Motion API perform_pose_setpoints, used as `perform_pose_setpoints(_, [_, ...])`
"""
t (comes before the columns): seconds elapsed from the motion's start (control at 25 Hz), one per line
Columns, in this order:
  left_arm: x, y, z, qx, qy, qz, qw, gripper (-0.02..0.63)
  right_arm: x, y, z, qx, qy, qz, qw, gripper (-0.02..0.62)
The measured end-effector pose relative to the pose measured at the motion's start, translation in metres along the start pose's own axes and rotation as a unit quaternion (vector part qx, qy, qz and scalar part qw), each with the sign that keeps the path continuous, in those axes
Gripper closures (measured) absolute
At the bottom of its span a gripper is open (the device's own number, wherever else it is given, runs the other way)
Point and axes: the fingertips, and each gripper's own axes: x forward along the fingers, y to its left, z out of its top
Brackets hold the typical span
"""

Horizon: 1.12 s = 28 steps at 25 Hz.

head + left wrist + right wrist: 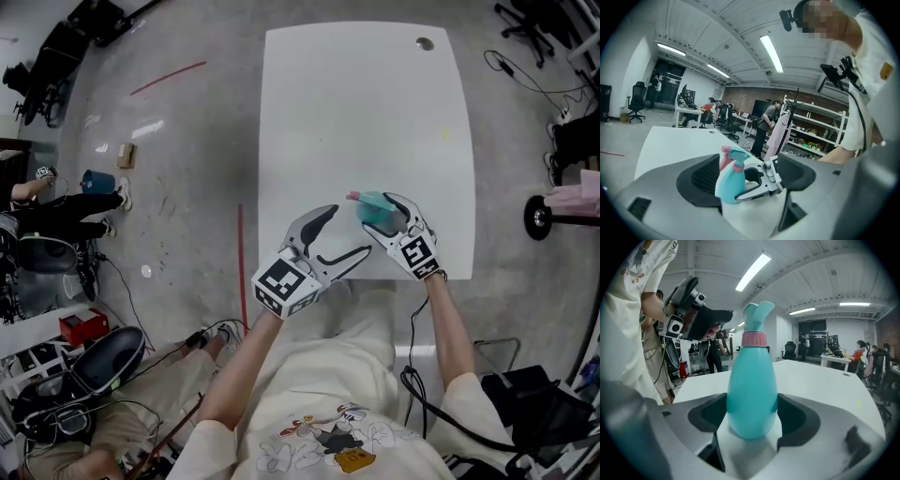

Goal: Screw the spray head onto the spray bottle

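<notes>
A teal spray bottle with a pink collar stands upright between the jaws of my right gripper, above the near right part of the white table. In the right gripper view the bottle fills the gap and both pads press on its belly. The teal spray head sits on the pink collar. My left gripper hovers just left of the bottle, open and empty. From the left gripper view the bottle shows beyond the spread jaws, with its pink-and-teal head on top.
The table has a round hole near its far right corner. A red tape line runs along the floor left of the table. A seated person and cables lie at the far left; an office chair base is at the right.
</notes>
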Motion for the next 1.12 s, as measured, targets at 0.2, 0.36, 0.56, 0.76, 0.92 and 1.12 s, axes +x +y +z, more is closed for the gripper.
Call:
perform_pose_setpoints(0.2, [0.012,-0.005,-0.001,-0.006,0.003,-0.006,1.0,0.239,-0.002,-0.002,-0.007,0.039,0.024,0.015,0.999,0.247])
perform_pose_setpoints(0.36, [0.012,-0.005,0.006,-0.008,-0.003,-0.009,0.9999,0.239,-0.015,-0.005,-0.001,0.049,0.031,0.012,0.998,0.247])
perform_pose_setpoints(0.56, [-0.003,0.002,0.02,-0.011,-0.024,-0.004,0.9996,0.239,-0.035,-0.007,0.019,0.082,0.034,-0.011,0.996,0.249])
perform_pose_setpoints(0.76, [-0.021,-0.017,0.042,0.012,-0.045,-0.009,0.9989,0.241,-0.087,-0.018,0.075,0.055,0.02,-0.129,0.99,0.581])
perform_pose_setpoints(0.92, [-0.018,-0.043,0.057,0.033,-0.055,0.004,0.9979,0.261,-0.122,-0.012,0.119,0.043,-0.008,-0.131,0.99,0.588])
perform_pose_setpoints(1.12, [-0.027,-0.063,0.069,0.011,-0.071,0.081,0.9941,0.5,-0.151,0.01,0.147,0.068,-0.028,-0.109,0.991,0.588])
